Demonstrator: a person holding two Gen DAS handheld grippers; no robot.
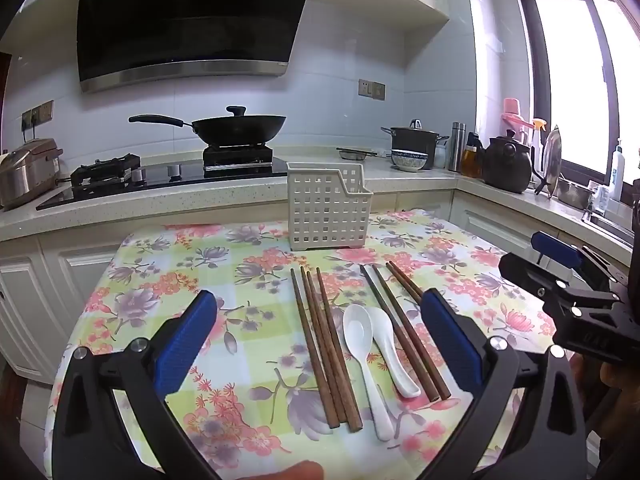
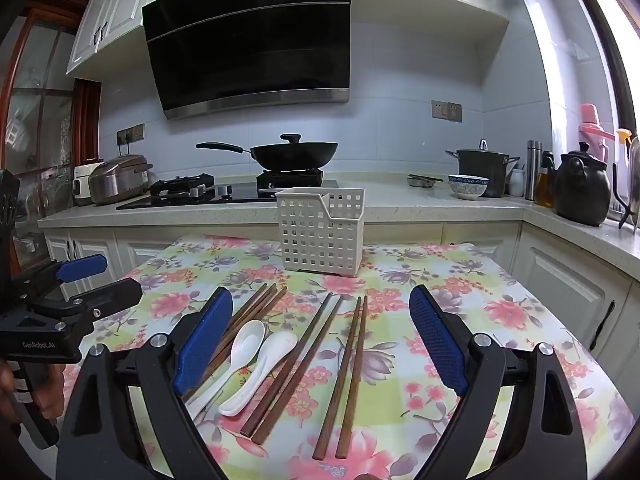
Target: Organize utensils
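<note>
Both hand-held grippers, left hand-held gripper and right hand-held gripper, spread, empty. Glossy white ceramic spoons: probably slippery, fragile; best pinched mid-handle. Brown wooden chopsticks: light, stiff.

My left finger covers the near ends of the chopstick bundle beside the spoons, and part of one spoon's handle. My other finger hides the near length of the rightmost chopstick pair. The tablecloth's near edge is cut off below. I cannot see inside the white basket.
</note>
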